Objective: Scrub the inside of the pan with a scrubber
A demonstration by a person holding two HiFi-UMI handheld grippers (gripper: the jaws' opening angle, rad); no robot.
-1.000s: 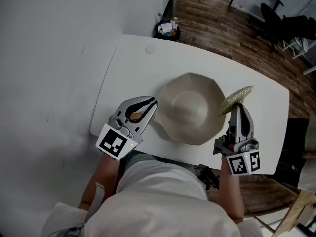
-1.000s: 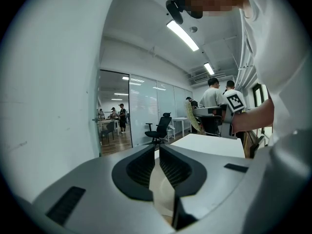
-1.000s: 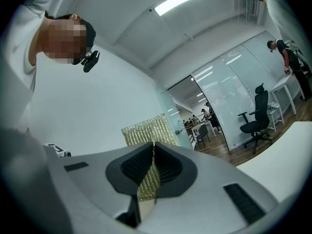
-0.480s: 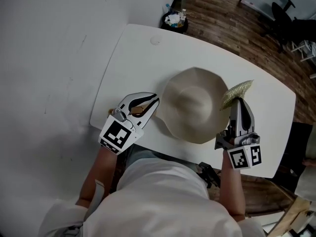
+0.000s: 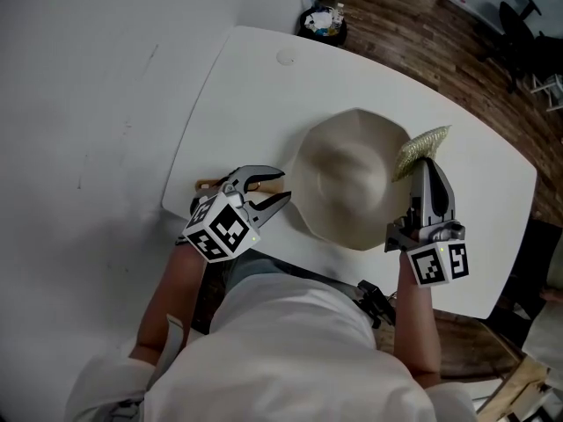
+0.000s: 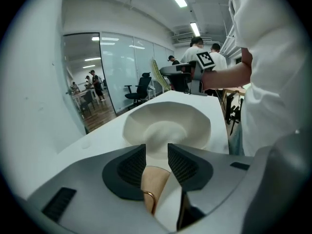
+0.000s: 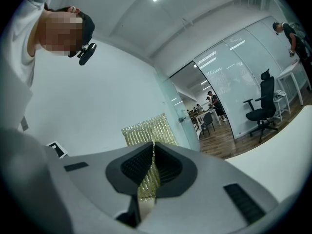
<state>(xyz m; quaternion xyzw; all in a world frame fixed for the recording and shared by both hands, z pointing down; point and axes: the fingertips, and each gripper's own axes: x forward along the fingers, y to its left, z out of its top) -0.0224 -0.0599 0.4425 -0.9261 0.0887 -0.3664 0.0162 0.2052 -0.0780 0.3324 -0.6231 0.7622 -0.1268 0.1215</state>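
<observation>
1. Resting on the white table (image 5: 255,86), the cream pan (image 5: 352,178) is found upright near the person's edge, between the two tongs
2. The left tongs (image 5: 285,185) are observed opening; the pan's wooden handle (image 6: 155,179), fitted with a metal ring (image 6: 148,199), lies between the pads, which are set apart and are not seen to press on it
3. The right tongs (image 5: 422,162) are pressed together on a gold mesh scrubber (image 5: 422,141), which is pinched by its lower part and stands out beyond the tips
4. The scrubber is held at the pan's right rim in the head view; contact with the rim cannot be judged
5. A bin (image 5: 324,22) is noted on the wooden floor (image 5: 413,25) beyond the table's far edge
</observation>
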